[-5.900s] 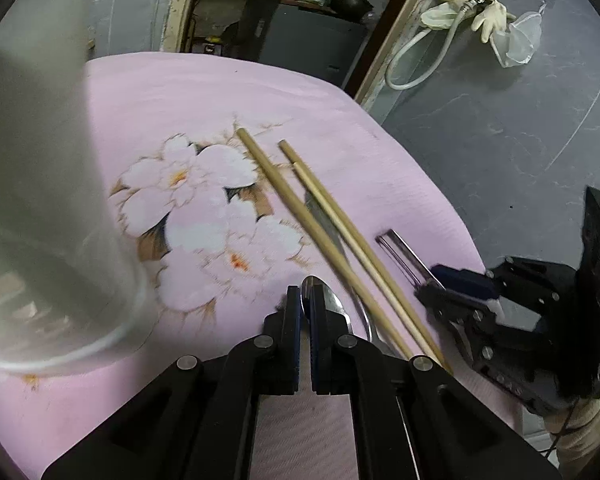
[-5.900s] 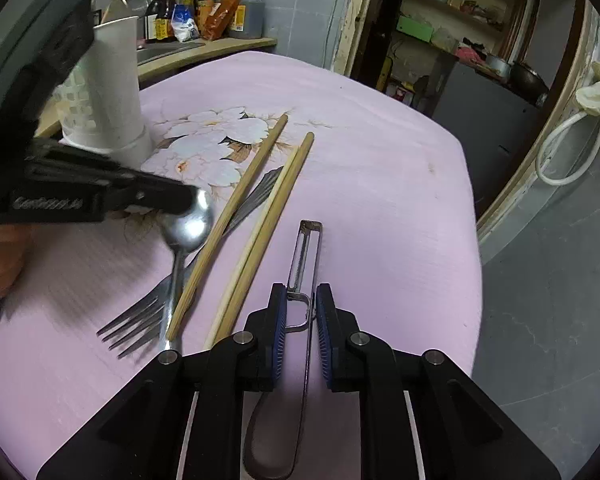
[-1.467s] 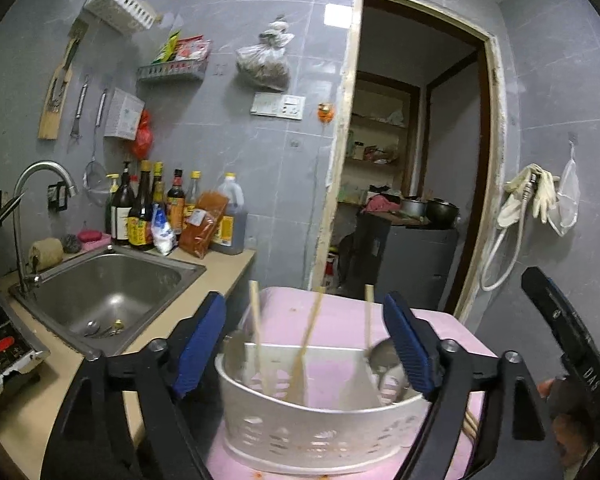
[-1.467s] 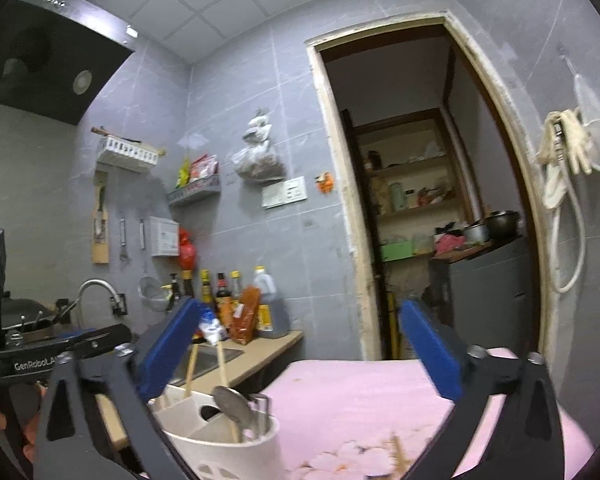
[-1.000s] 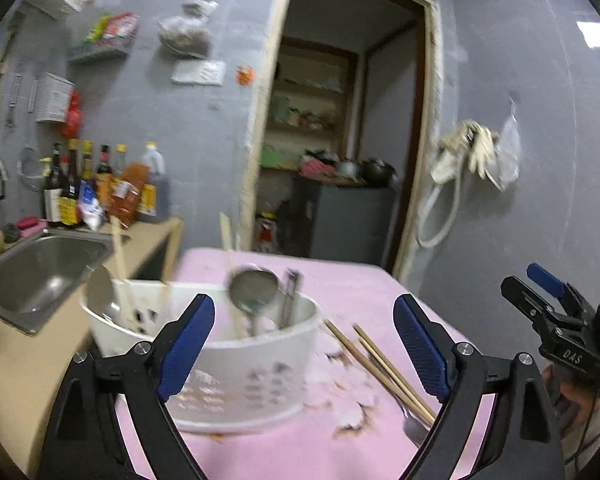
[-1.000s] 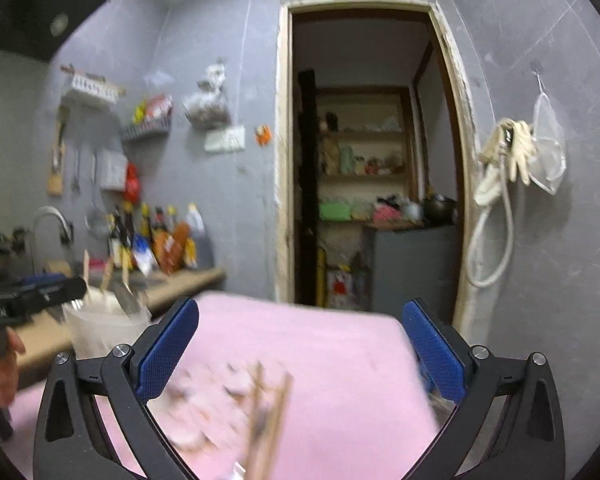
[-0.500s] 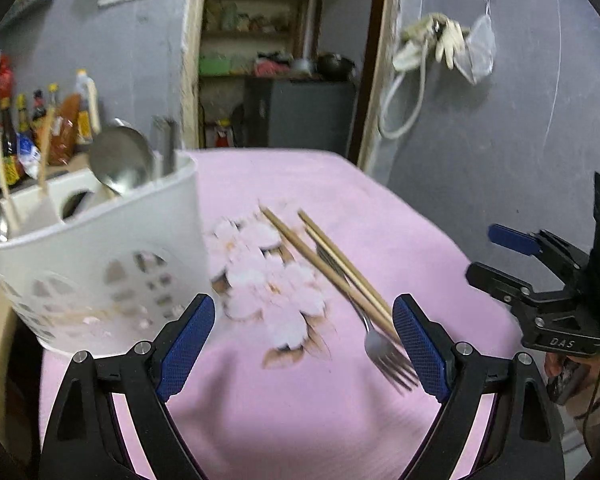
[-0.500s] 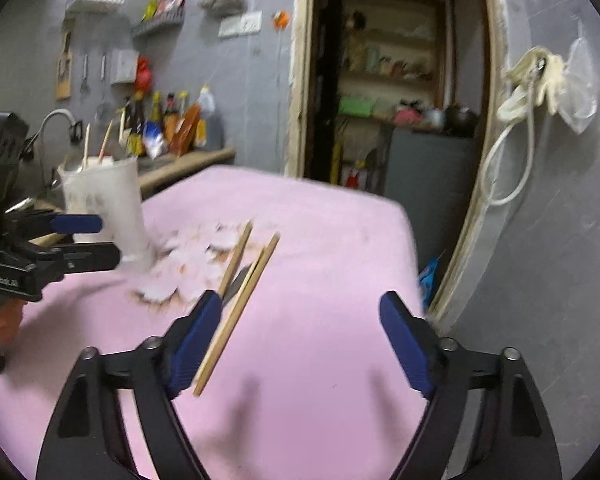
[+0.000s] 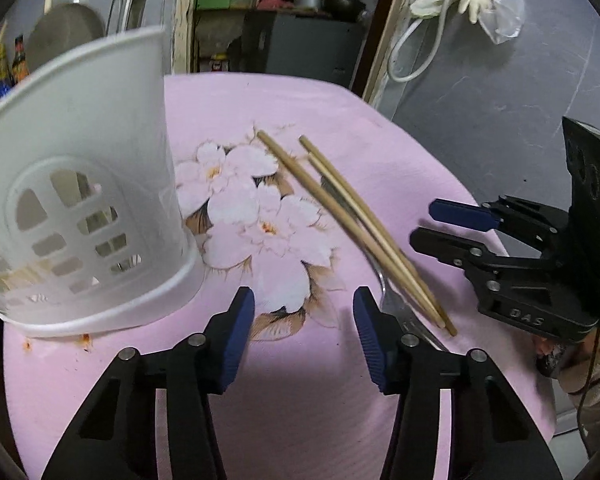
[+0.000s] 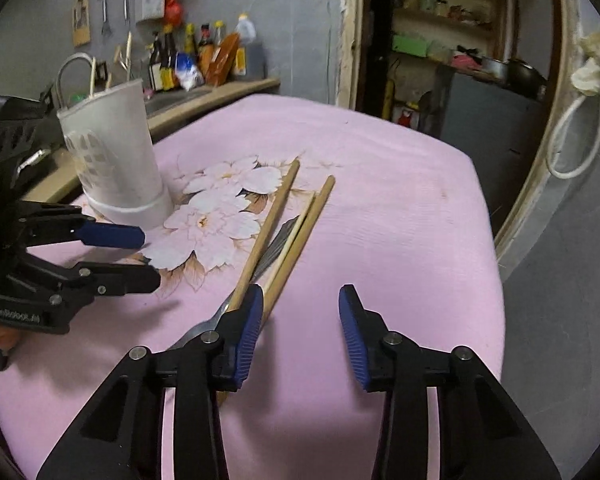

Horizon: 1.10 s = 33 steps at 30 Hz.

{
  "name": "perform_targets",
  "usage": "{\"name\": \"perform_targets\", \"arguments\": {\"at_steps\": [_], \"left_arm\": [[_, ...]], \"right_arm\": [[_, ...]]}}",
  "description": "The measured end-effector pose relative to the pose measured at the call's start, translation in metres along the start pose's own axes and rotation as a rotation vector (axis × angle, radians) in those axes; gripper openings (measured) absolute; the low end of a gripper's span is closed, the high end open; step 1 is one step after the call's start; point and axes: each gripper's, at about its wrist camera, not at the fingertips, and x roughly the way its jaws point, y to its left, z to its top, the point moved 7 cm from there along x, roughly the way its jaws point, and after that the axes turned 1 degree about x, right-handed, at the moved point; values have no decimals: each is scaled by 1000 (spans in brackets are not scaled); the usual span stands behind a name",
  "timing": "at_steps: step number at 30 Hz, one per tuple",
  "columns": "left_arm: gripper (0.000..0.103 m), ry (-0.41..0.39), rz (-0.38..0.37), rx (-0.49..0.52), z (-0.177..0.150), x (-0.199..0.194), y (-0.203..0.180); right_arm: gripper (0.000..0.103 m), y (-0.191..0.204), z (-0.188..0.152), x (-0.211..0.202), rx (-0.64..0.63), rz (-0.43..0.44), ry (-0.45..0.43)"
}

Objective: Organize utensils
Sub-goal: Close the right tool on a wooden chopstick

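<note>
A white slotted utensil holder [image 9: 80, 208] stands on the pink flowered cloth [image 9: 300, 380], with a spoon and other utensils in it; it also shows in the right wrist view [image 10: 116, 160]. Wooden chopsticks [image 9: 352, 220] lie across a metal fork [image 9: 396, 304] on the cloth; in the right wrist view the chopsticks [image 10: 284, 216] lie over the fork [image 10: 276, 248]. My left gripper [image 9: 304, 308] is open and empty, low over the cloth, just left of the fork. My right gripper [image 10: 300, 308] is open and empty, its left finger by the near chopstick ends.
A counter with a sink and bottles [image 10: 204, 60] runs along the table's left side. A doorway with shelves [image 10: 440, 40] and a dark cabinet [image 9: 300, 44] lie behind. The table edge [image 10: 496, 280] drops off at the right.
Both grippers have come down from the holder and tilted toward the table, and their jaws have narrowed. The spoon and the peeler that lay on the cloth earlier are no longer there.
</note>
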Motion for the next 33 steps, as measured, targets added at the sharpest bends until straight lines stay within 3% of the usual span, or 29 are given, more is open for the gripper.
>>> {"name": "perform_targets", "arguments": {"at_steps": [4,9,14,24,33], "left_arm": [[44,3,-4,-21,1,0,2],[40,4,-6,-37,7,4,2],[40,1,-7,-53,13,9,1],[39,-4,-11,-95,19,14,3],[39,-2,-18,-112,19,13,5]], "right_arm": [[31,1,0,18,-23,-33,66],[30,-4,8,27,-2,-39,76],[30,-9,14,35,46,26,89],[23,-8,24,45,-4,-28,93],[13,-12,20,42,-34,-20,134]]}}
